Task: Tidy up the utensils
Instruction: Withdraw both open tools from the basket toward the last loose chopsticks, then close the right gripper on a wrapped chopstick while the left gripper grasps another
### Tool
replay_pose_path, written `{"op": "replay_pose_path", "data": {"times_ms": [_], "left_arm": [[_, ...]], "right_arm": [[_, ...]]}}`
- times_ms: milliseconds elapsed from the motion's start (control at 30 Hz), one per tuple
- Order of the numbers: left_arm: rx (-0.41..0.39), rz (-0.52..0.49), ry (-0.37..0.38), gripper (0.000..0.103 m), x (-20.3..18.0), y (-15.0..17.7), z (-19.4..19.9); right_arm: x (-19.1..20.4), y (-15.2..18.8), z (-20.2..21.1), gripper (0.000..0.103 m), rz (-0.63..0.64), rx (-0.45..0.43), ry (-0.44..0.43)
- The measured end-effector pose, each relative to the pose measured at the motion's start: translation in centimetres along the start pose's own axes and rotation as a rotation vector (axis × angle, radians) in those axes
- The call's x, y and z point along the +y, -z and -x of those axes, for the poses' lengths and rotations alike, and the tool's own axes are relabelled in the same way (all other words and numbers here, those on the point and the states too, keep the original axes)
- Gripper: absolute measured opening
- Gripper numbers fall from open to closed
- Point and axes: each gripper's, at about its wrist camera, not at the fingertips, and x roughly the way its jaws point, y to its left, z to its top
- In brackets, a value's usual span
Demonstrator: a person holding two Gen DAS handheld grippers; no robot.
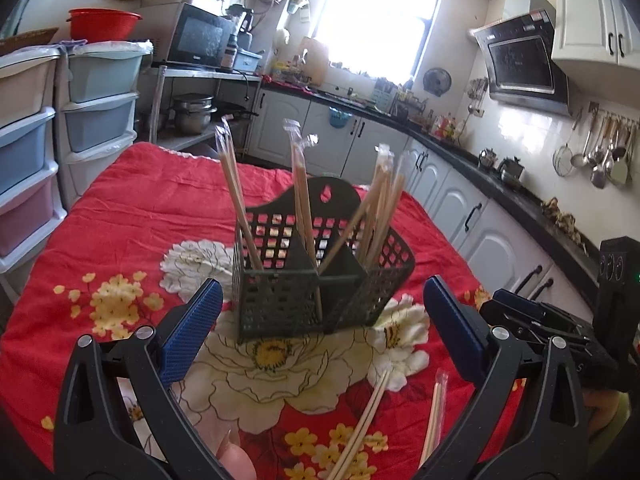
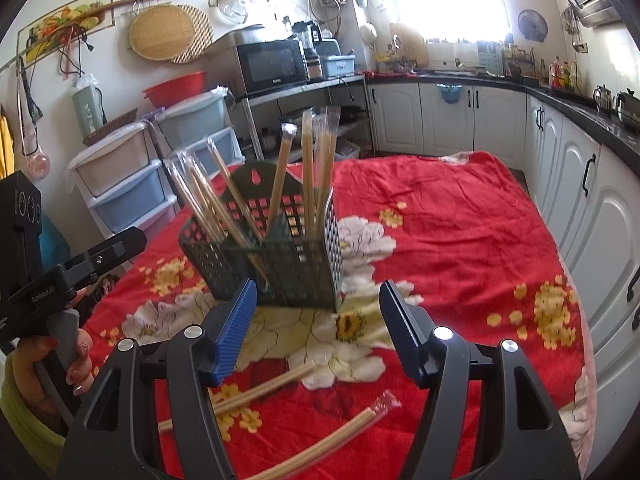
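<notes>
A dark green mesh utensil basket [image 1: 320, 280] stands on the red floral cloth [image 1: 132, 216], also in the right wrist view [image 2: 280, 260]. Several plastic-wrapped chopstick pairs [image 1: 236, 192] stand upright in its compartments [image 2: 308, 176]. Two wrapped pairs lie flat on the cloth in front of the basket [image 1: 366, 420] [image 1: 436, 412], also seen from the right wrist [image 2: 264, 390] [image 2: 328, 436]. My left gripper [image 1: 320, 320] is open and empty, just short of the basket. My right gripper [image 2: 316, 320] is open and empty, above the loose pairs.
Plastic drawer towers [image 1: 24, 152] stand left of the table. White cabinets and a dark counter [image 1: 500, 192] run along the right. A microwave [image 2: 268, 66] sits on a shelf behind. The other handheld gripper shows at each view's edge [image 2: 60, 276].
</notes>
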Motion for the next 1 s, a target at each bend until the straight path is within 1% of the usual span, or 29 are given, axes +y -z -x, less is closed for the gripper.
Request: {"op": "replay_pose_path", "data": {"times_ms": [233,500,633,800,867,933,967,1000], "left_arm": [[0.067,-0.028,0.0,0.092,-0.5,1.9,-1.4],[0.129,-0.06,0.017,0.092,-1.5,3.6,-2.8],[0.182,-0.079,0.025,0.092,-1.9,4.3,-3.8],[0.238,-0.082,0.056,0.092,-2.2,5.3,-5.0],[0.262,-0.092,0.068,0.091,-2.5,5.7,-5.5],[0.293,-0.096,0.087,0.084,-2.7,6.1,-6.1],[0.309,-0.098,0.095,0.082,-2.8,6.3,-6.4],[0.32,-0.099,0.101,0.078,-2.9,6.5,-6.6]], "right_arm": [[-0.7,2.1,-1.0,0.062,-0.015,0.076,0.008],[-1.1,4.5,-2.3,0.062,-0.013,0.164,0.031],[-1.7,5.7,-2.9,0.062,-0.029,0.205,0.047],[-2.2,6.9,-3.3,0.062,-0.047,0.243,0.053],[-2.3,7.3,-3.6,0.061,-0.055,0.263,0.053],[-2.4,7.7,-3.9,0.061,-0.067,0.281,0.05],[-2.5,8.0,-4.2,0.058,-0.077,0.297,0.048],[-2.6,8.2,-4.4,0.054,-0.084,0.308,0.046]]}}
